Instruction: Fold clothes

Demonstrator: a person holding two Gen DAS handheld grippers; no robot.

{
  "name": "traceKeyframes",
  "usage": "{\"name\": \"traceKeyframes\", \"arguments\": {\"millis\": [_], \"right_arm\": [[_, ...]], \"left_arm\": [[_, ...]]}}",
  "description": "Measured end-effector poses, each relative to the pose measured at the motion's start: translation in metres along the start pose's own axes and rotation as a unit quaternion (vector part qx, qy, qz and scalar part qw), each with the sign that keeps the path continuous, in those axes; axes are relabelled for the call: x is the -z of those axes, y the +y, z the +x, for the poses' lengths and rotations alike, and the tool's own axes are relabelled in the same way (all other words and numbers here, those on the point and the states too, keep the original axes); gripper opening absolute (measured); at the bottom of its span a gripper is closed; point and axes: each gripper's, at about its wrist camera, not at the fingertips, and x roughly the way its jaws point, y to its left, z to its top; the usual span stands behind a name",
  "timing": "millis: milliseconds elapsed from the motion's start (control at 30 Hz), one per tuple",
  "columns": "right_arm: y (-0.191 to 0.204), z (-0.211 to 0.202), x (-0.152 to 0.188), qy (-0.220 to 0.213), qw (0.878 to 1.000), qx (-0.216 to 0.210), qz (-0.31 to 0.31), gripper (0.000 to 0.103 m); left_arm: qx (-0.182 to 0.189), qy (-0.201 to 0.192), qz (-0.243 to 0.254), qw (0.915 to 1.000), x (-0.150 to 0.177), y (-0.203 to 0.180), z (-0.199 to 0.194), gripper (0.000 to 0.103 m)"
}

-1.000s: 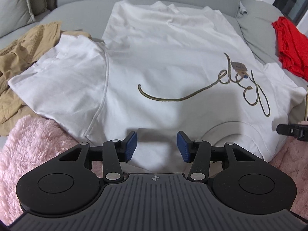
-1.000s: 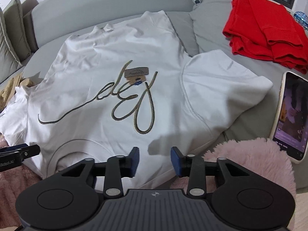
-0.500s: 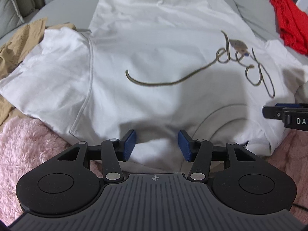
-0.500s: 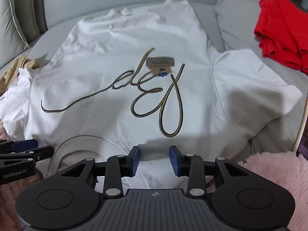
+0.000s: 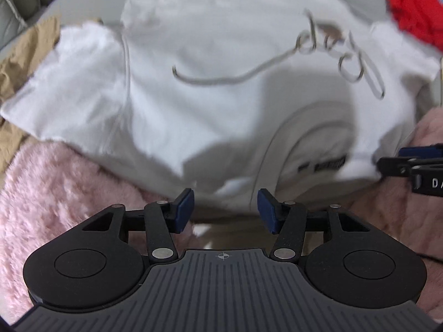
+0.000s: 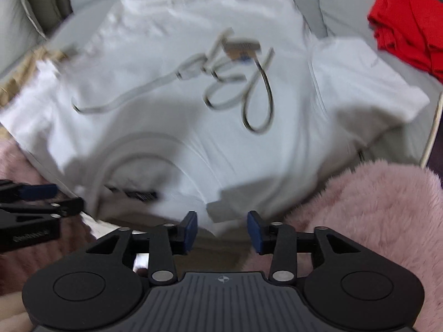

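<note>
Lying flat on a grey sofa (image 5: 83, 2), a white T-shirt (image 5: 221, 88) fills most of the left wrist view. Its neck hole sits at the near edge and its bottom hem is far away, so its long side runs from near to far. A curly gold word (image 5: 318, 55) is written across the chest. One sleeve sticks out to the left, over a tan cloth (image 5: 25, 52). A red cloth (image 5: 415, 8) lies far right. A fluffy pink blanket (image 5: 55, 193) is near, under the collar edge. The left gripper (image 5: 224, 212) has its blue fingers apart, with nothing between them, just in front of the collar. The other gripper pokes in at the right edge.

From the right wrist view, the same T-shirt (image 6: 193, 96) lies the same way, collar near and hem far. A small paper tag (image 6: 241, 47) rests on the gold word. The other sleeve spreads to the right. The red cloth (image 6: 409, 25) is far right and the pink blanket (image 6: 373, 207) is near right. The right gripper (image 6: 222, 231) also has its fingers spread wide, holding nothing, close to the collar edge. Both views are blurry.
</note>
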Motion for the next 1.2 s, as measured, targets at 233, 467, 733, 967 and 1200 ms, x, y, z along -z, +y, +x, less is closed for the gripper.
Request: {"name": "traceKeyframes", "arguments": {"millis": [233, 467, 733, 967, 1200], "right_arm": [[-0.009, -0.009, -0.031, -0.065, 0.998, -0.008, -0.007, 0.041], [-0.037, 0.007, -0.127, -0.135, 0.990, 0.021, -0.020, 0.041], [-0.090, 0.071, -0.270, -0.159, 0.987, 0.028, 0.002, 0.042], [-0.127, 0.137, -0.371, -0.185, 0.980, 0.024, 0.073, 0.044], [-0.139, 0.182, -0.417, -0.161, 0.984, 0.027, 0.068, 0.048]], "left_arm": [[0.025, -0.037, -0.049, 0.9978, -0.045, 0.023, -0.006, 0.057], [0.004, -0.075, -0.075, 0.9944, -0.145, 0.070, 0.011, 0.056], [-0.010, -0.119, -0.125, 0.9851, -0.261, 0.139, 0.067, 0.053], [-0.002, -0.127, -0.185, 0.9744, -0.343, 0.191, 0.123, 0.053], [-0.012, -0.099, -0.117, 0.9882, -0.384, 0.181, 0.173, 0.049]]}}
